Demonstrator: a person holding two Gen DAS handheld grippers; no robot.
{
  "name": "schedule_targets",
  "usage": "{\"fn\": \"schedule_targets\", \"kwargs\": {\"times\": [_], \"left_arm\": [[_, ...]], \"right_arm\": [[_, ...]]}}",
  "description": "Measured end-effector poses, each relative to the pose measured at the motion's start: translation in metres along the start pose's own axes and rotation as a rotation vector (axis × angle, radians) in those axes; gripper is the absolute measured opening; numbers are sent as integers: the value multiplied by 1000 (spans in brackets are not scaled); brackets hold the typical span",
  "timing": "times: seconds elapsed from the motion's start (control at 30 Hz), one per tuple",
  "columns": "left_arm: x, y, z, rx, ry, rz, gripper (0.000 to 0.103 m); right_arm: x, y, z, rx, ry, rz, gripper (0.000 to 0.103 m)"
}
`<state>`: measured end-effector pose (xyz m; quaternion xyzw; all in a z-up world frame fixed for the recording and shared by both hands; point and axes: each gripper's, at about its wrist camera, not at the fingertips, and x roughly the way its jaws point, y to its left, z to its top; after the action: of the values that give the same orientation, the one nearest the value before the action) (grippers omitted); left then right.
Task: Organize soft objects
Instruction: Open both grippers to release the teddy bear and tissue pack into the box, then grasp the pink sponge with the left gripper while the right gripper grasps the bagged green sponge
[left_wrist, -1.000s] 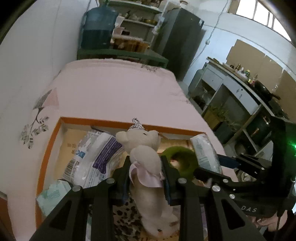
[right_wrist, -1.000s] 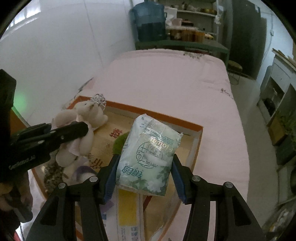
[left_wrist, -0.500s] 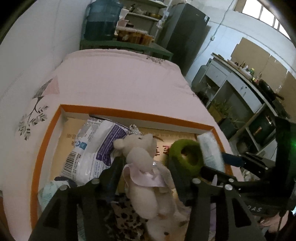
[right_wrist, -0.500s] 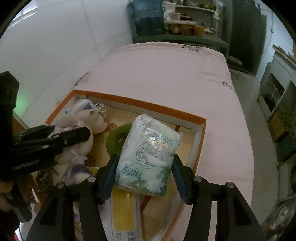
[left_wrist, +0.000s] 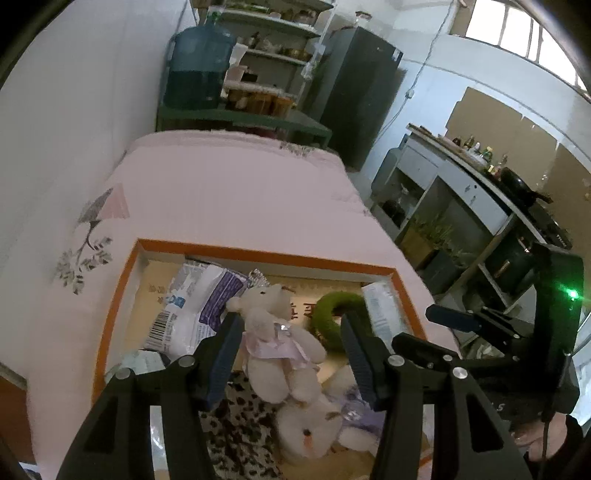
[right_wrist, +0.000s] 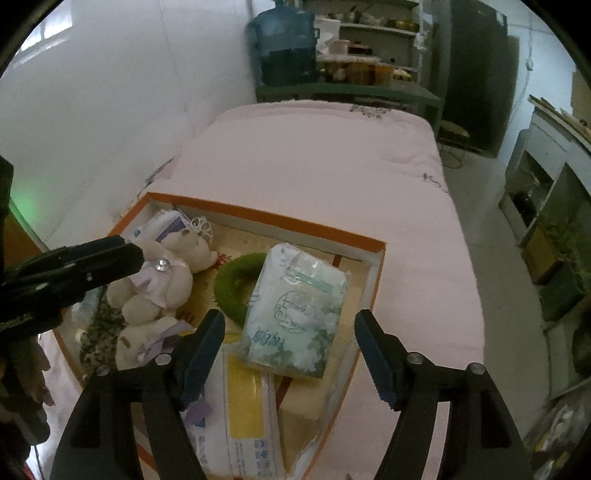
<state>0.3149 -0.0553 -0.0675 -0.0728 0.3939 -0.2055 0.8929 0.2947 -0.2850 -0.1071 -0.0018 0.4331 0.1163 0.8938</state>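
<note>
Both grippers hover over the orange-rimmed box (right_wrist: 317, 229), fingers spread: left gripper (left_wrist: 290, 354) around the teddy bear (left_wrist: 275, 339), right gripper (right_wrist: 290, 350) around the tissue pack (right_wrist: 295, 314) at 12 o'clock; its print is unreadable.

Home: bed (right_wrist: 325, 155), kitchen counter (left_wrist: 476, 173)

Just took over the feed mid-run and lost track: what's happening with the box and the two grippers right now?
Both grippers are open over the orange-rimmed box on the pink bed. The left gripper straddles the white teddy bear, which lies in the box untouched by the fingers. The right gripper frames the green tissue pack, which rests in the box by the green ring. A white-and-purple packet and a second plush are also inside. Both items look placed, not held.
</note>
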Motion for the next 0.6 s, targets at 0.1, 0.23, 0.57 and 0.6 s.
{"fn": "schedule_targets", "kwargs": {"times": [0.1,0.23,0.57,0.6], "left_arm": [[-16,-2,-2,4,-28,-13,55],[-42,-5,-8,13,-66,-21,55],[-108,-3,-43,52,-153,14,55],[-114,-3,-51,54,-156,11,55]], "right_arm": [[-19,2,-3,20,-34,15,74],[-55,17,-17,22,-90,72,74],[-96,88,-93,-23,-60,208,74],[-95,94,-100,-23,-49,222,74]]}}
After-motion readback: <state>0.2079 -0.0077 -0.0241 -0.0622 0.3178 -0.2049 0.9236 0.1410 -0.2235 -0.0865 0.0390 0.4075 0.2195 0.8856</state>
